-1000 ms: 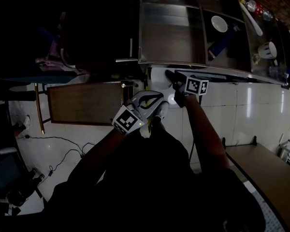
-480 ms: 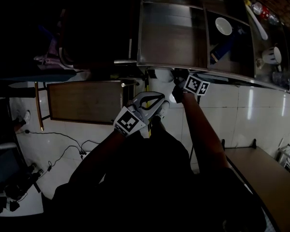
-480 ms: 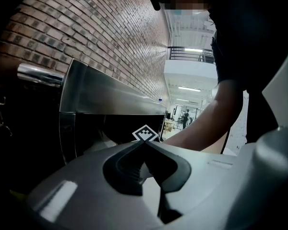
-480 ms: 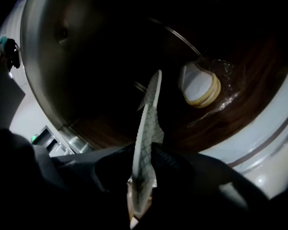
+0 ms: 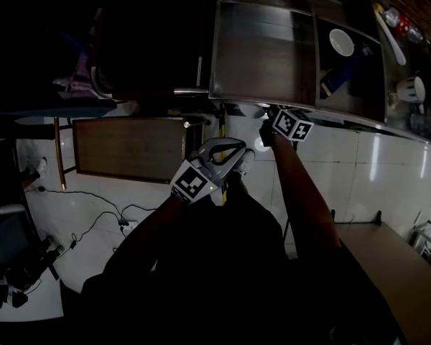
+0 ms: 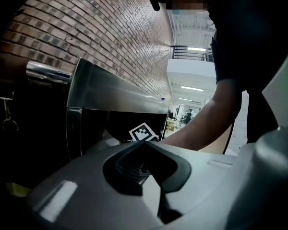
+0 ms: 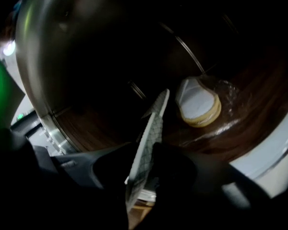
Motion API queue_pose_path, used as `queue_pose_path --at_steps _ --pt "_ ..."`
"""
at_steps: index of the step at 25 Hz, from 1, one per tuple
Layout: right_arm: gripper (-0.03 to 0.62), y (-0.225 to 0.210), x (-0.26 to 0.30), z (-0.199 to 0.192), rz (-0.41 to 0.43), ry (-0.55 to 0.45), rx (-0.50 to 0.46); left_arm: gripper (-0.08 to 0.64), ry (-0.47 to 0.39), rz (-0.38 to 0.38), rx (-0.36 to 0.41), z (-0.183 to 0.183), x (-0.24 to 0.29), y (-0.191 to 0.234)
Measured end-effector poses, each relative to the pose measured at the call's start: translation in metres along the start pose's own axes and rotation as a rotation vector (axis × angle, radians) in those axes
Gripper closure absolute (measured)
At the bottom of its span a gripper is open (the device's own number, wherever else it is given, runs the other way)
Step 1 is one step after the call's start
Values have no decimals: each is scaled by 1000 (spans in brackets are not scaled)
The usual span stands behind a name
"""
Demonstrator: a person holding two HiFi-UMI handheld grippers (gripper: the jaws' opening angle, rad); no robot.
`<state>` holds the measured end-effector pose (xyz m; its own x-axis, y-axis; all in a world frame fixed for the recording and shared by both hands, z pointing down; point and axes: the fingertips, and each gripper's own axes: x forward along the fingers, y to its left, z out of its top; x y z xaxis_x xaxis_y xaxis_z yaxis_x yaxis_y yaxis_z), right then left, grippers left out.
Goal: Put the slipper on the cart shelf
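The slipper (image 7: 151, 128) stands on edge between the jaws of the right gripper (image 7: 145, 161). Its criss-cross sole faces the 3 o'clock side and its toe points up toward 12 o'clock, over the brown cart shelf (image 7: 252, 109). Held edge-on it is a thin target, which probably helps it pass under the shelf's low steel rim (image 7: 53, 128). The jaws have just been opening, yet both pads seem to lie against the slipper, so I read this as a grasp being eased off in order to set it down. Whether its heel already rests on the shelf cannot be told. At about 1 o'clock from it a second slipper (image 7: 198, 103), pale with a yellowish sole edge, lies flat on the same shelf. That suggests the held one is meant to land beside its mate. In the head view the left gripper (image 5: 233, 149) hangs at about 7 o'clock from the right one, clear of the cart, clenched with nothing in it. It looks parked so the working arm has room. No brand, label or word can be read anywhere. The only print is the black-and-white square marker on each gripper's cube (image 5: 293, 126).
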<state>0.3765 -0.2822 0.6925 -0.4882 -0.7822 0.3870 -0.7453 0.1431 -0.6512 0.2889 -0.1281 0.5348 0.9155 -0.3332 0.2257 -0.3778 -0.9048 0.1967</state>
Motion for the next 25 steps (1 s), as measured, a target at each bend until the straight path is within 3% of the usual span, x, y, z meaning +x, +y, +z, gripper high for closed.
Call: queue_pose_path --at_steps 2,5,15,20,25 --pt "461 -5 0 3 -45 -19 -50 560 -3 3 13 -4 0 1" --pt "349 -12 -1 9 -100 -51 -77 560 8 3 12 -6 0 2" --pt "316 -40 -29 35 -303 -112 -215 560 16 25 20 -6 3 4" --pt "316 -33 -53 31 -288 -95 -234 560 4 36 18 -3 0 7" --pt "316 14 -85 19 -189 -83 -336 560 -17 34 27 7 -11 7"
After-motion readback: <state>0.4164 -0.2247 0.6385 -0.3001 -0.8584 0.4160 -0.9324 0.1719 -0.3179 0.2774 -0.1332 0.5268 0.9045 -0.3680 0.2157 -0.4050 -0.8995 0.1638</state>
